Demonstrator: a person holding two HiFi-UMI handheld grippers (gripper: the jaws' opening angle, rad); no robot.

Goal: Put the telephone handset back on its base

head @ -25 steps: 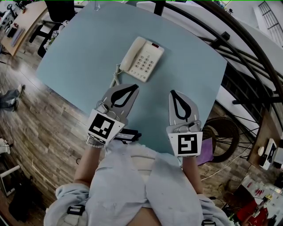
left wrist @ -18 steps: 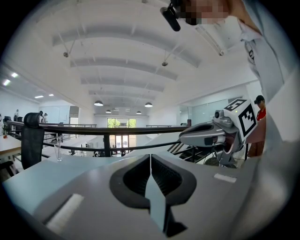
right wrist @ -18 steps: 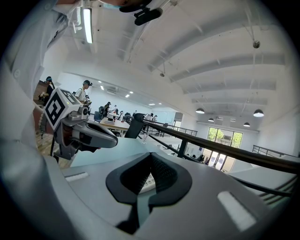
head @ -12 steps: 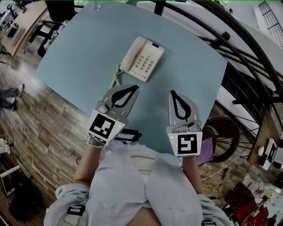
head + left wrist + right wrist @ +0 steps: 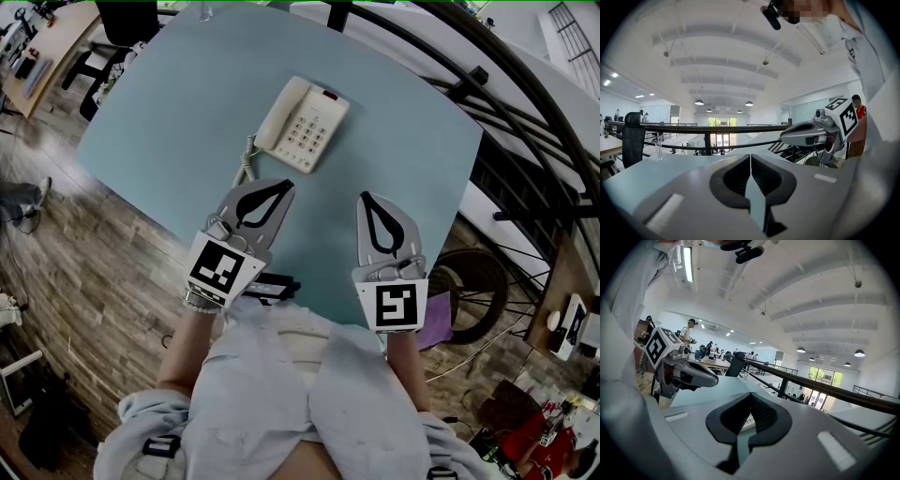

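A cream telephone (image 5: 302,124) lies on the pale blue table (image 5: 178,103), and its handset (image 5: 278,111) rests along the left side of the base. Its coiled cord (image 5: 247,161) trails toward the table's near edge. My left gripper (image 5: 287,184) hovers just short of the cord, shut and empty. My right gripper (image 5: 364,196) is beside it over the table's near edge, also shut on nothing. In the left gripper view the jaws (image 5: 750,157) meet in a thin seam. The right gripper view shows the same (image 5: 751,395), with phone keys (image 5: 748,423) glimpsed through the jaw window.
A dark metal railing (image 5: 487,103) runs along the table's right side, with a round wicker stool (image 5: 473,286) below it. An office chair (image 5: 117,33) and a drinking glass (image 5: 204,11) are at the far end. Wooden floor (image 5: 84,281) lies to the left.
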